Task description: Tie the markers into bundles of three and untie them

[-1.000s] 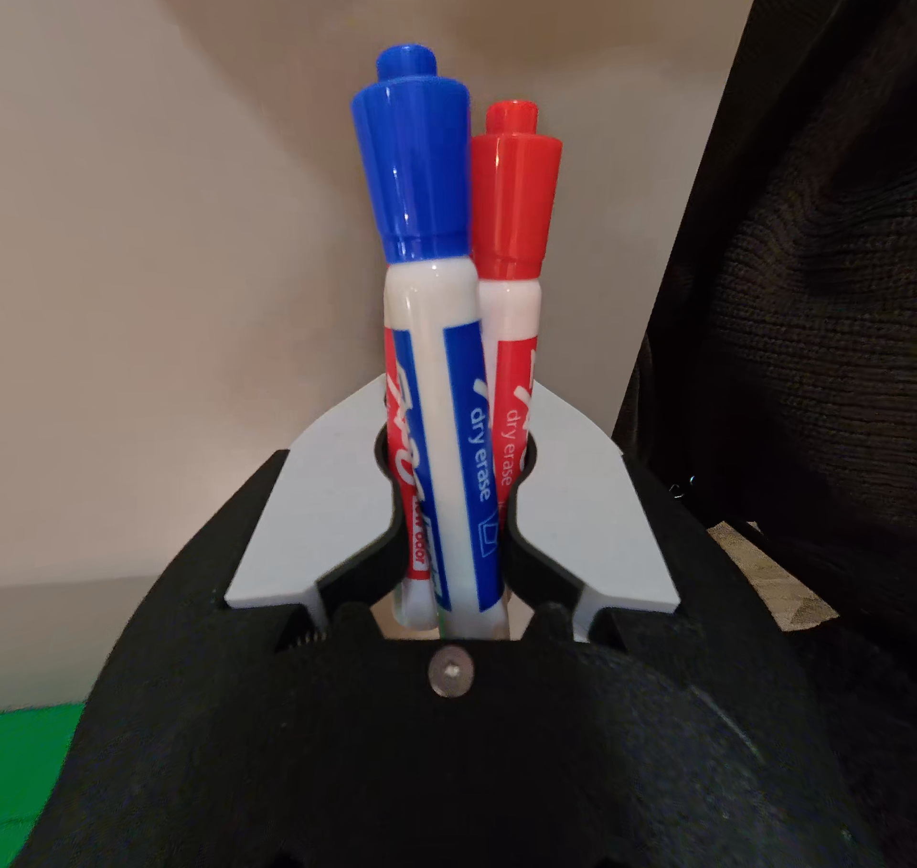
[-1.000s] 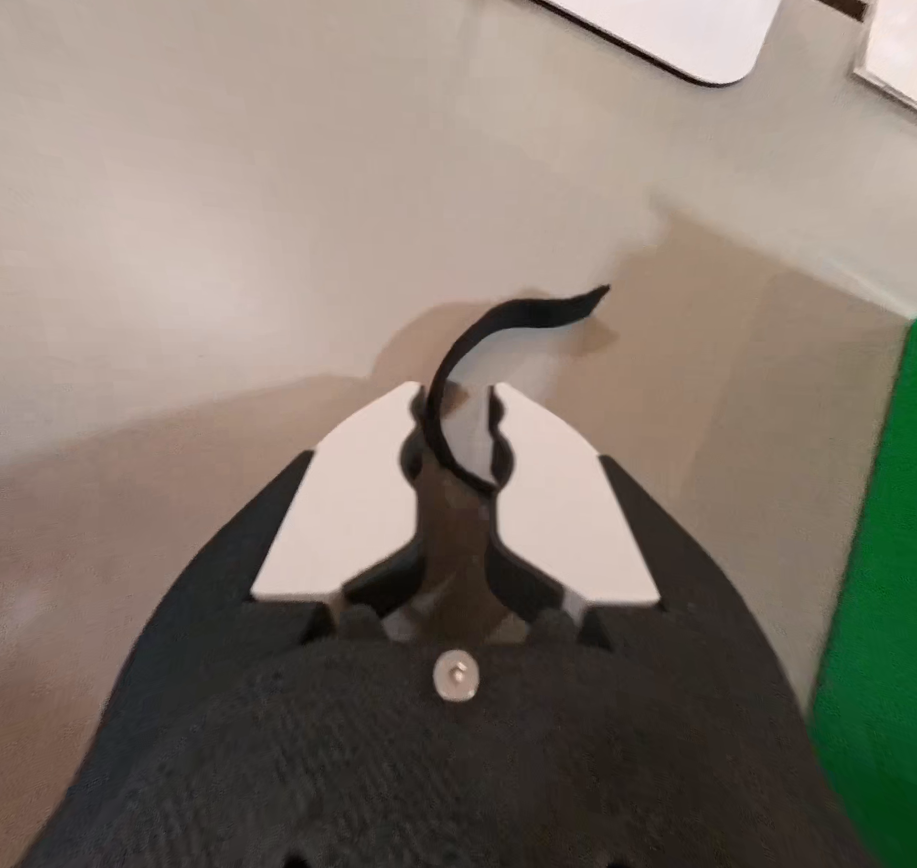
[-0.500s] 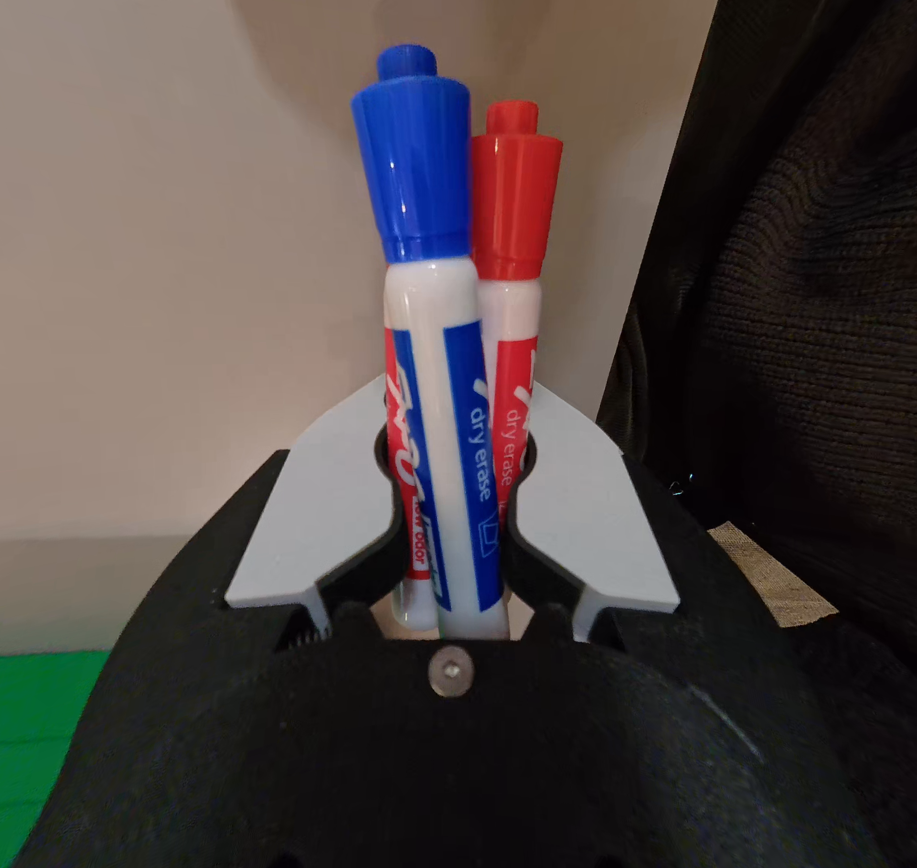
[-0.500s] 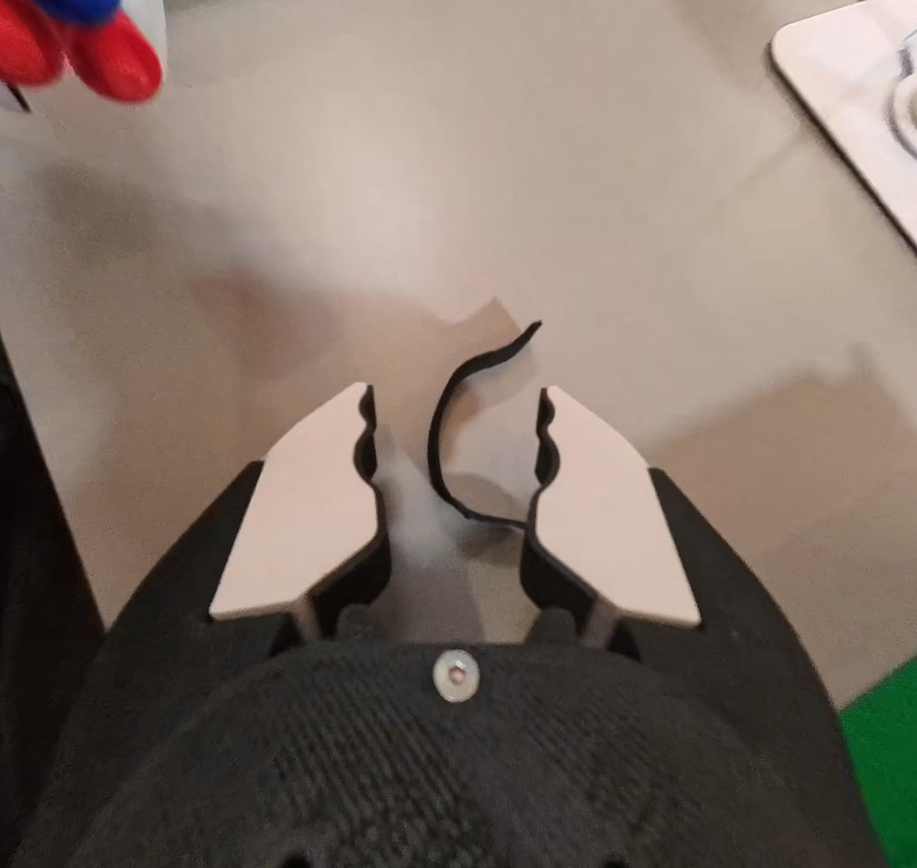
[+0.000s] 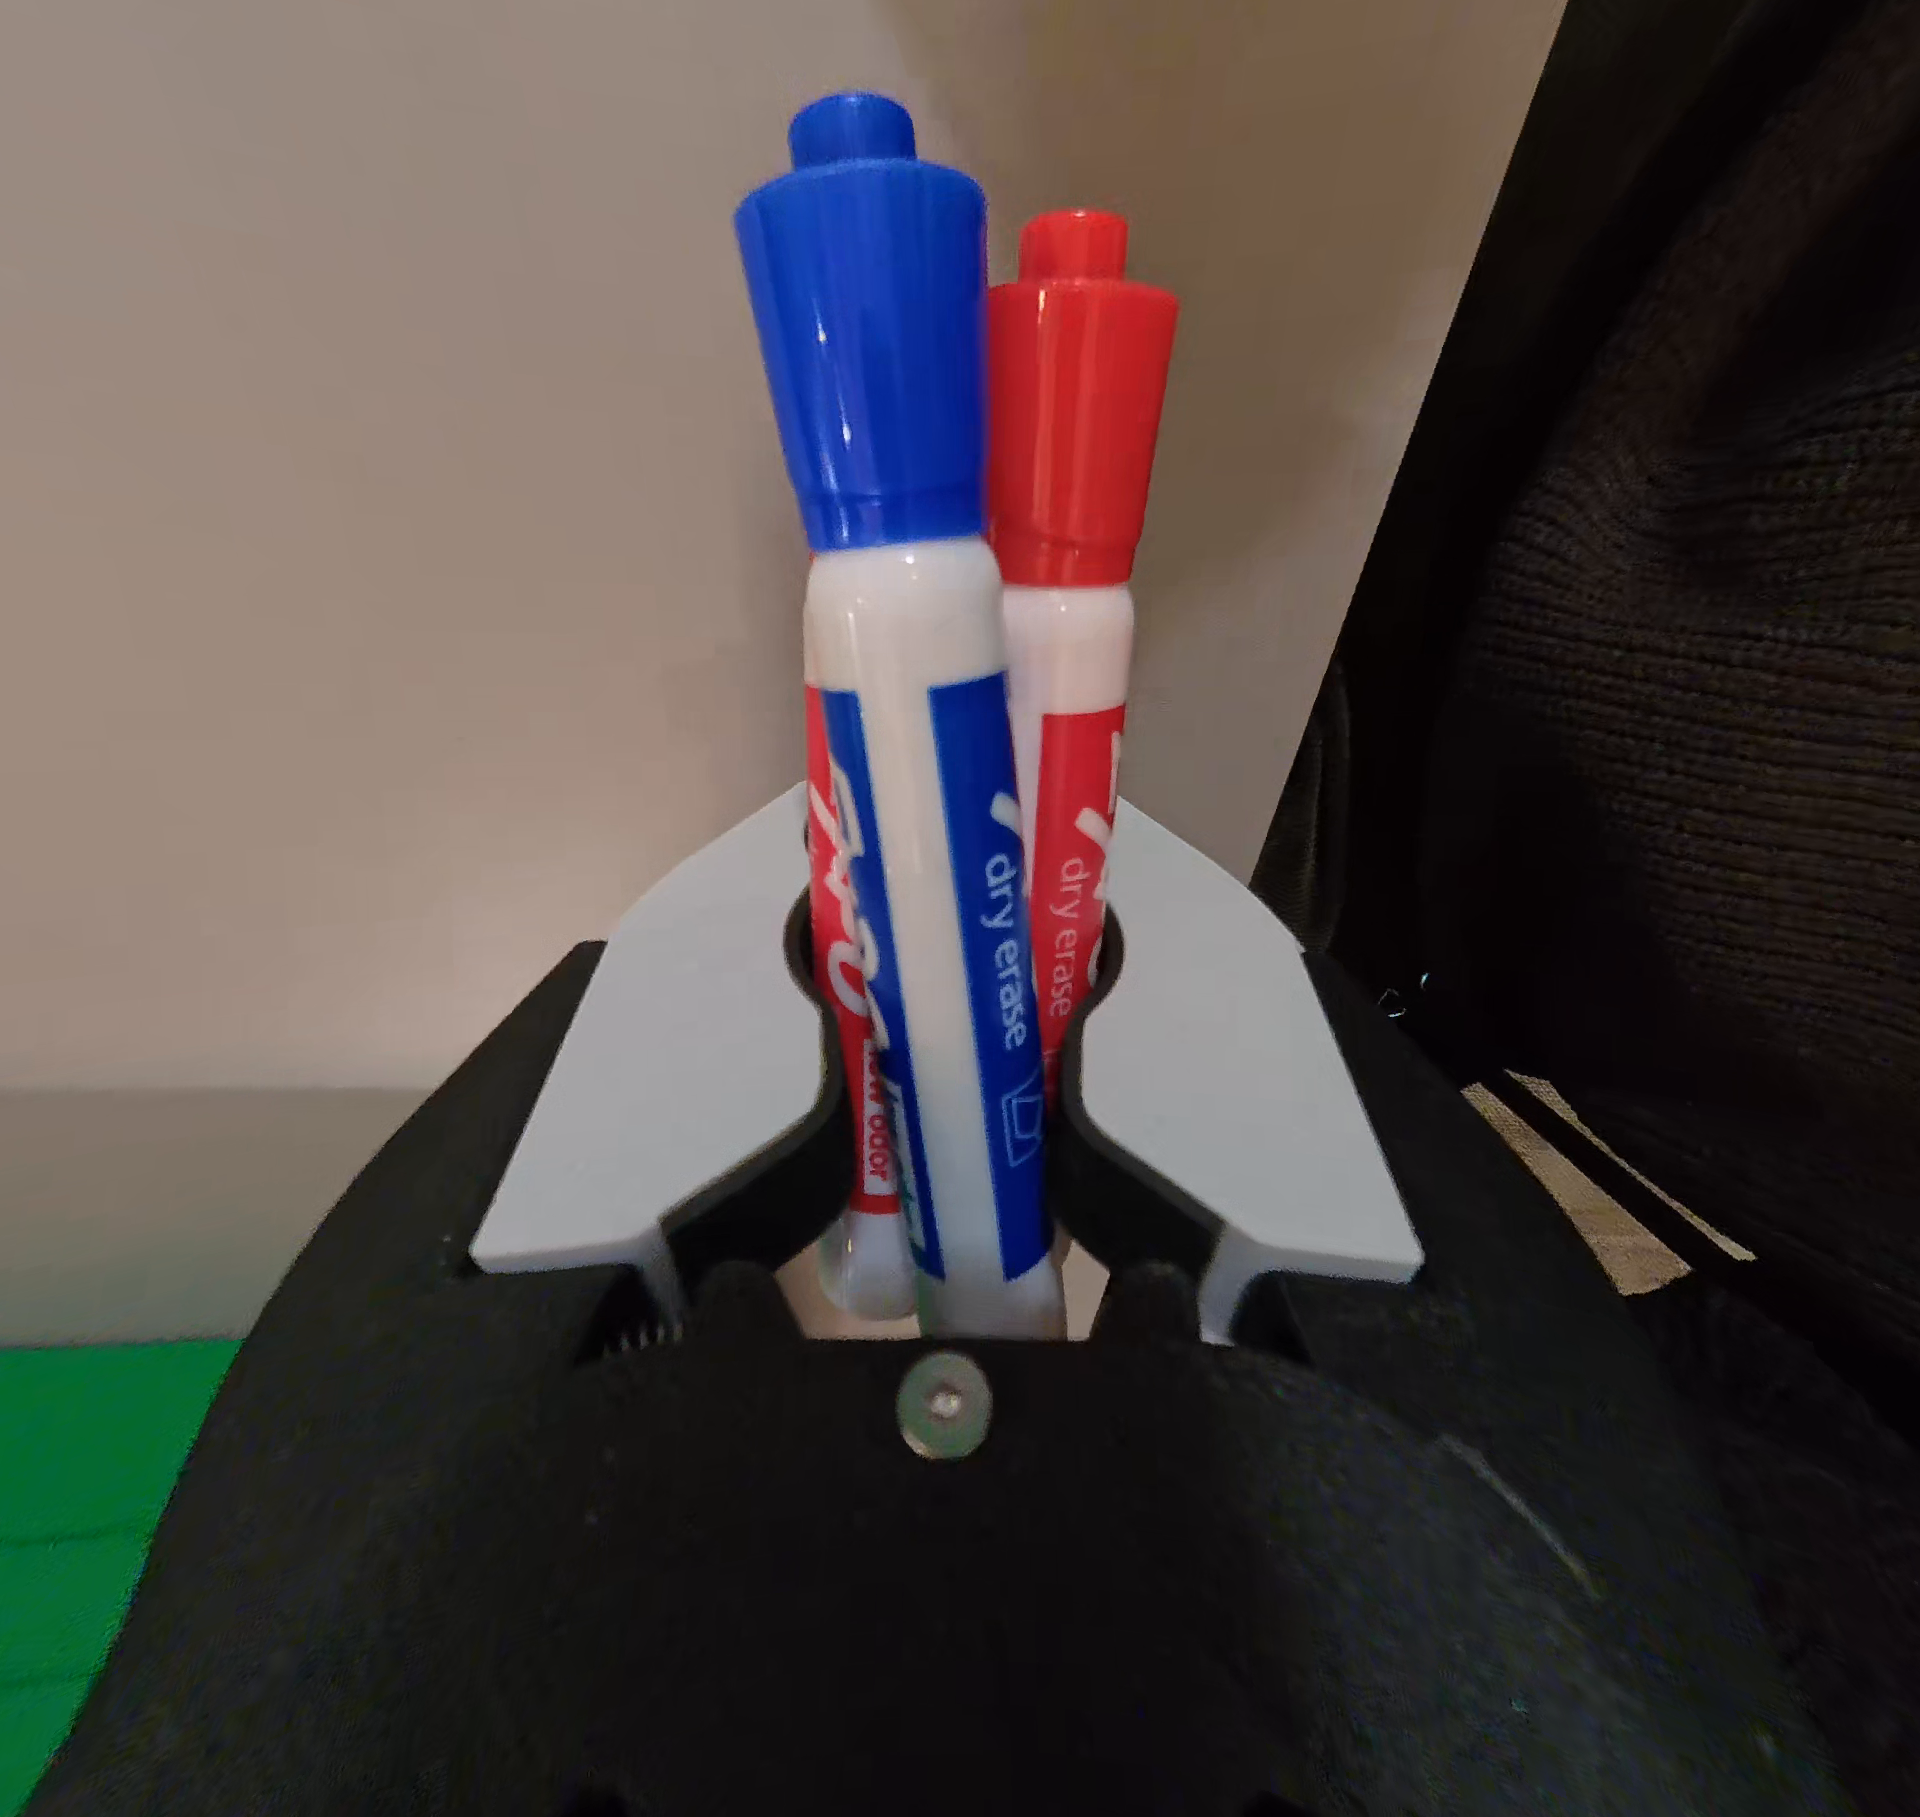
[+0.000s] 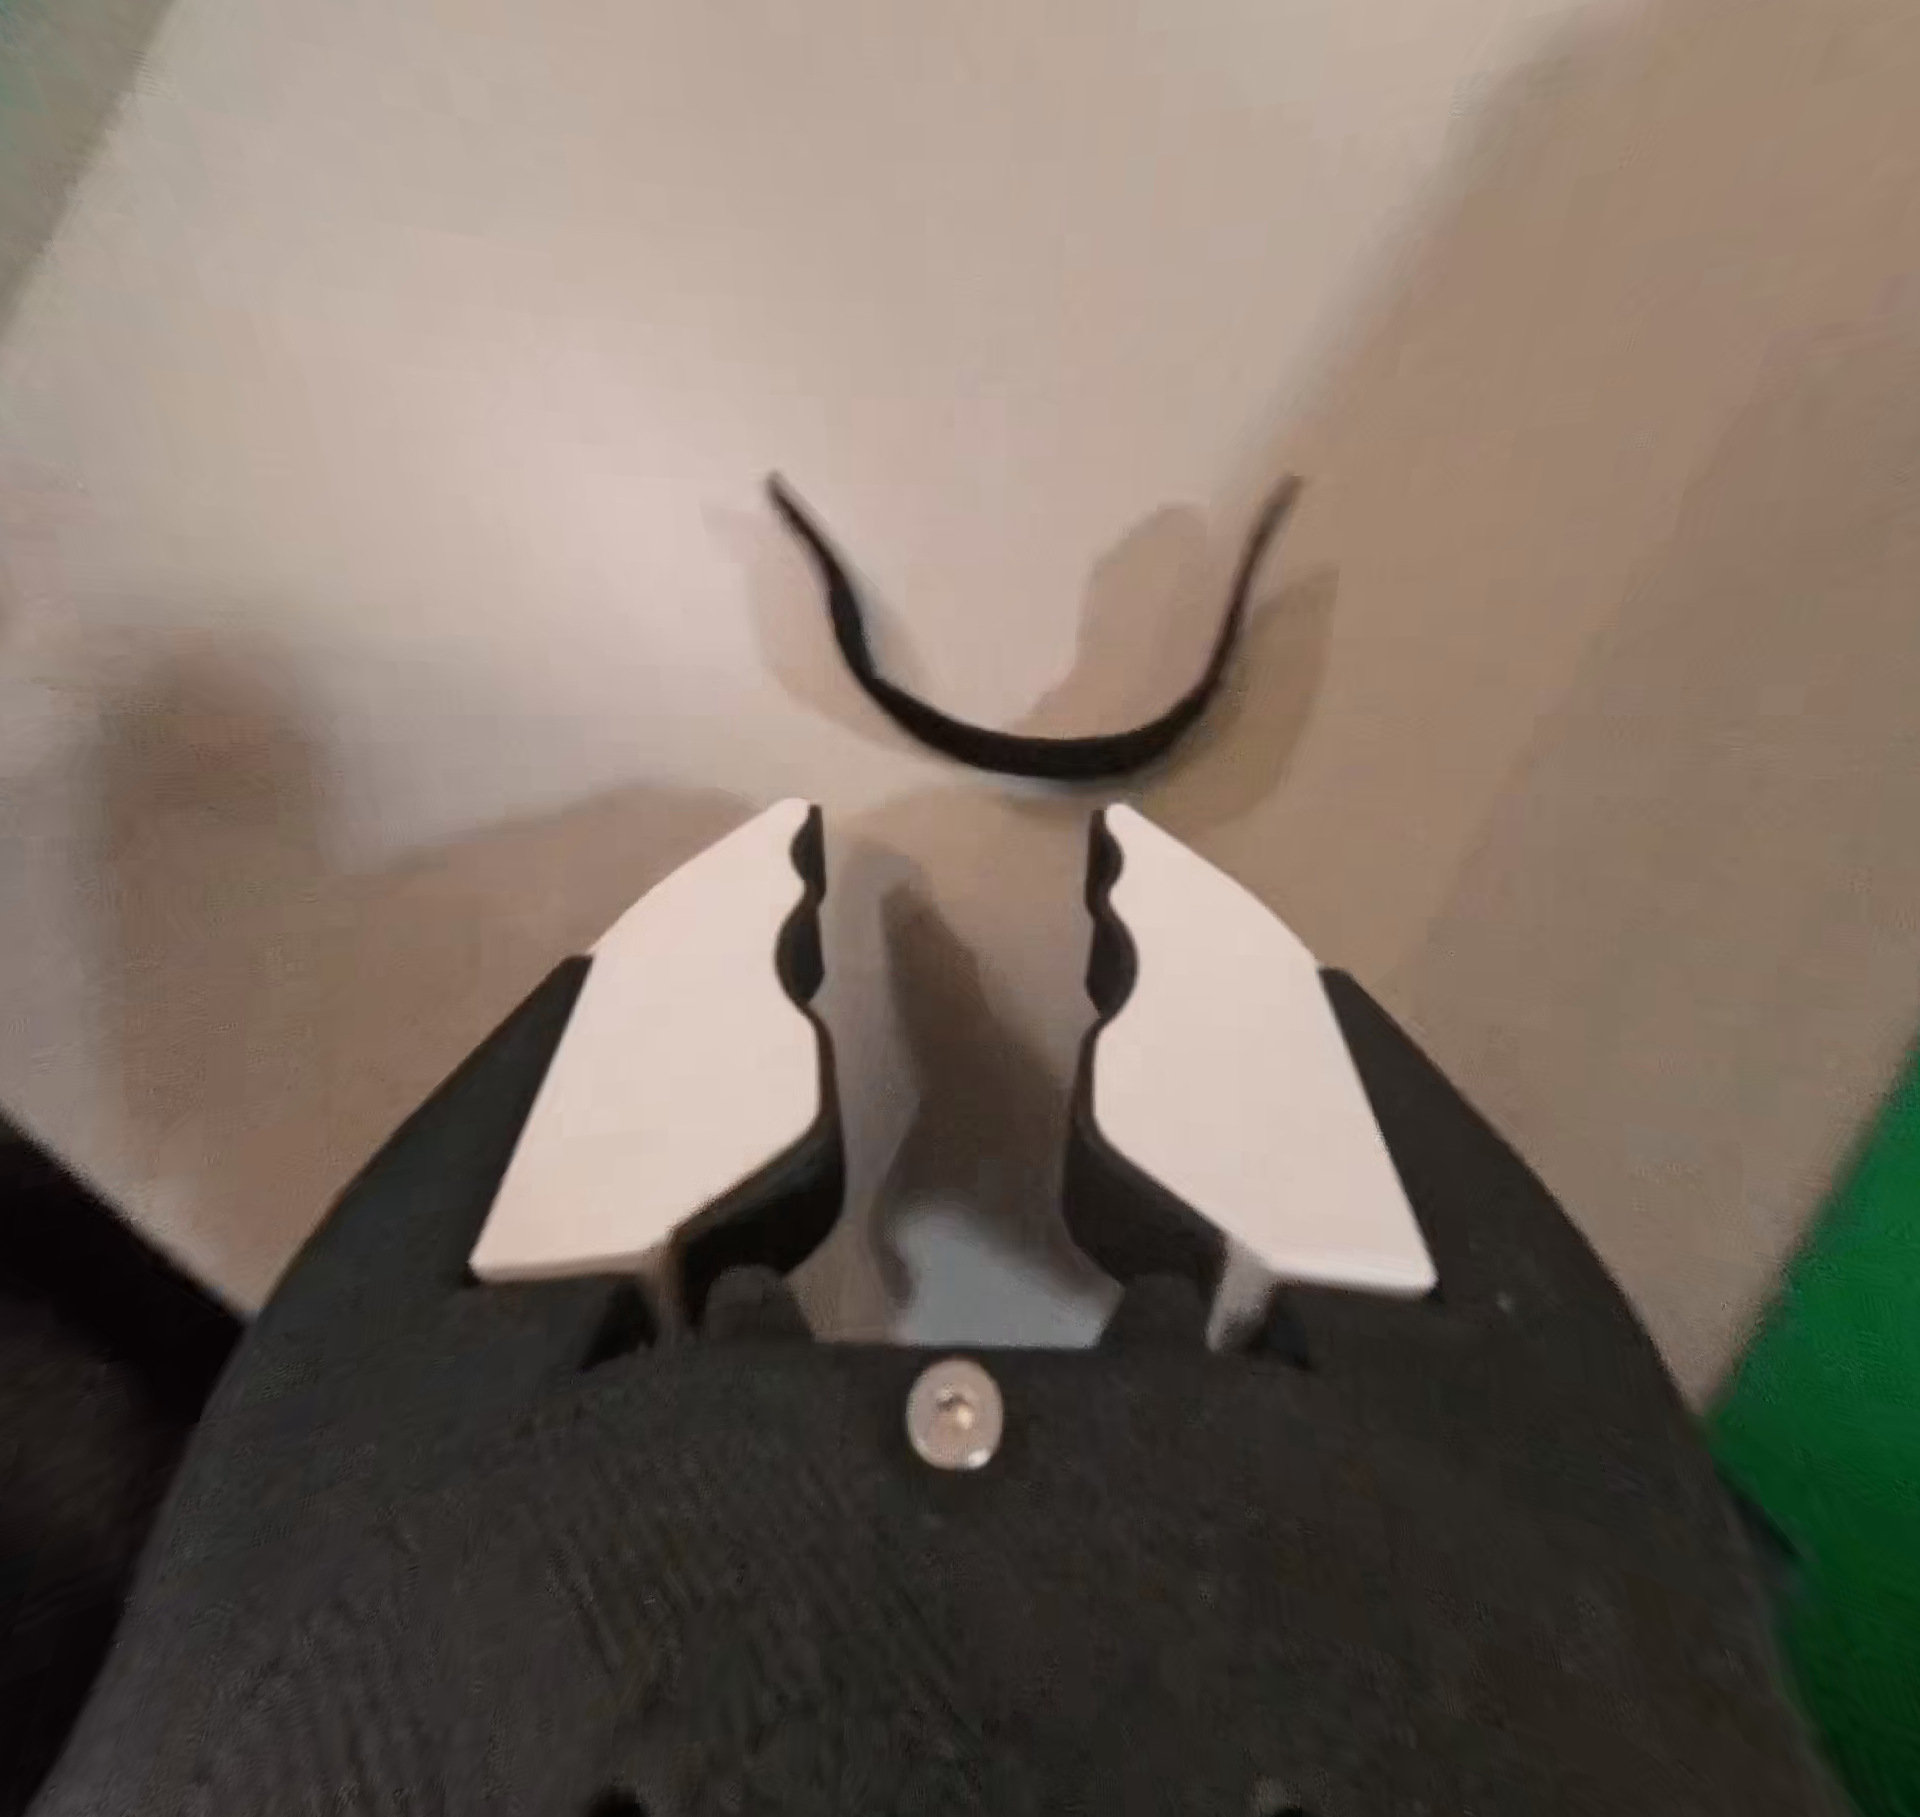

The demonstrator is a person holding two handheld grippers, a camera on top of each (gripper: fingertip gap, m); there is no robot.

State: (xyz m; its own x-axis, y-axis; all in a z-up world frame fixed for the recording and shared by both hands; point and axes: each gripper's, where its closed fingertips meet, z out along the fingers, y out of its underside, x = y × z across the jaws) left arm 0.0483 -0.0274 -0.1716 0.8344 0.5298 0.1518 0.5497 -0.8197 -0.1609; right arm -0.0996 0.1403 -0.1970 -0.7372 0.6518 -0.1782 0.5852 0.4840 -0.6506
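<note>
Markers fill your left gripper: its jaws are clamped on a bundle with a blue-capped dry-erase marker in front and a red-capped one just behind to the right, caps pointing away from you. Both white barrels carry printed label bands in their cap colour. A dark knitted sleeve fills the right side. Your right gripper is parted and holds nothing; a curved black strap lies on the beige tabletop just beyond its fingertips, apart from them.
</note>
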